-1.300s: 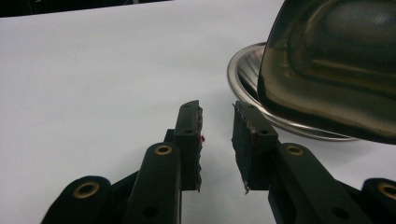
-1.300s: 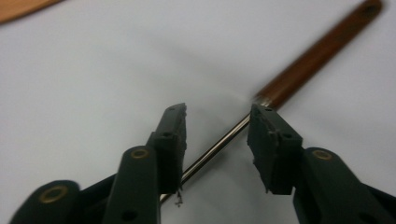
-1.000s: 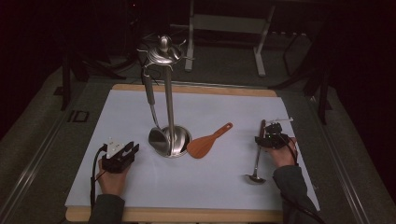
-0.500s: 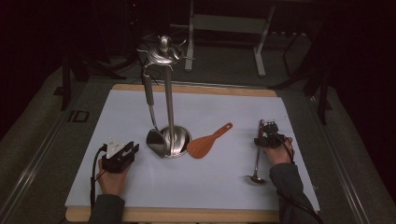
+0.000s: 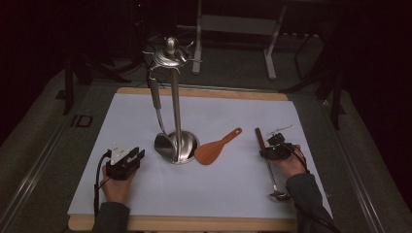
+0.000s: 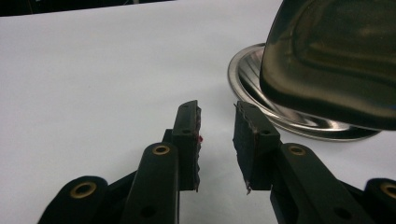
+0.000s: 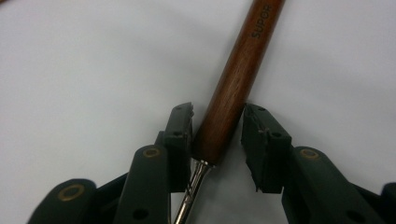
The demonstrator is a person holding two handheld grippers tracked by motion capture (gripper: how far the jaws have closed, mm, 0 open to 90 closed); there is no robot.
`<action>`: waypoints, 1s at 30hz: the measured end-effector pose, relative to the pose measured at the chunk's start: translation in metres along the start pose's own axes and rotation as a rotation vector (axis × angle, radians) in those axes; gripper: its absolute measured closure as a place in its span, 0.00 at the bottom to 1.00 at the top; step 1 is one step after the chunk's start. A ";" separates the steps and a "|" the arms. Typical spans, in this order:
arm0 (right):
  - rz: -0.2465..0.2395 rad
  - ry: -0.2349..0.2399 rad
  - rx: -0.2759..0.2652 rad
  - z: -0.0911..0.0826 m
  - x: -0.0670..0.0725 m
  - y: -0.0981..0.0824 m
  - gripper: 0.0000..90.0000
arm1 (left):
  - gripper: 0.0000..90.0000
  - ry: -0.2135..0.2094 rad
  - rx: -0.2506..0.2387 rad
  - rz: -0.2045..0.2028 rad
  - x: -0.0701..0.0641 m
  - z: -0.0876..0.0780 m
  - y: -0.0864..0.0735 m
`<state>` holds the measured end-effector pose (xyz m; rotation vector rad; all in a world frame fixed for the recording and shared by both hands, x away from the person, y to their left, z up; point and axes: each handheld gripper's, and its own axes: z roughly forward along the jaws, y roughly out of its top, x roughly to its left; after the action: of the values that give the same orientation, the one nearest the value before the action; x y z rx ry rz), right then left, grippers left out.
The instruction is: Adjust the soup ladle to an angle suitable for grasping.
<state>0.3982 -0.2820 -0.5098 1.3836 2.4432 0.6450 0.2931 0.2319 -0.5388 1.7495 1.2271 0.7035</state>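
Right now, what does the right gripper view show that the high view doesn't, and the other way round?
Right gripper view alone: lettering on the wooden handle of the spoon, and a gap between that handle and one pad while the other pad lies against it; the jaws have just been closing. High view alone: the utensil stand with a ladle hanging on it, an orange rice paddle, the left gripper and the spoon's bowl. Both: the right gripper, the spoon handle and the white mat.
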 end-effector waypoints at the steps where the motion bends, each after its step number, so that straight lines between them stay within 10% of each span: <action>1: -0.060 0.023 0.023 -0.003 0.003 -0.001 0.72 | 0.79 0.000 0.000 0.001 0.000 0.000 0.000; 17: -0.382 0.118 0.147 -0.014 0.036 -0.008 0.75 | 0.79 0.004 0.002 0.003 0.000 0.000 0.000; 22: -0.346 0.109 0.171 -0.013 0.039 -0.005 0.75 | 0.78 0.002 0.002 0.004 0.000 0.000 0.000; 25: -0.197 0.091 0.197 -0.012 0.038 0.000 0.74 | 0.78 0.001 0.001 0.002 0.000 0.000 0.000; 30: -0.148 0.072 0.240 -0.012 0.041 0.002 0.78 | 0.78 0.003 0.001 0.004 0.000 0.000 0.000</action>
<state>0.3732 -0.2487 -0.4985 1.2623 2.7228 0.3842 0.2930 0.2314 -0.5388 1.7525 1.2258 0.7080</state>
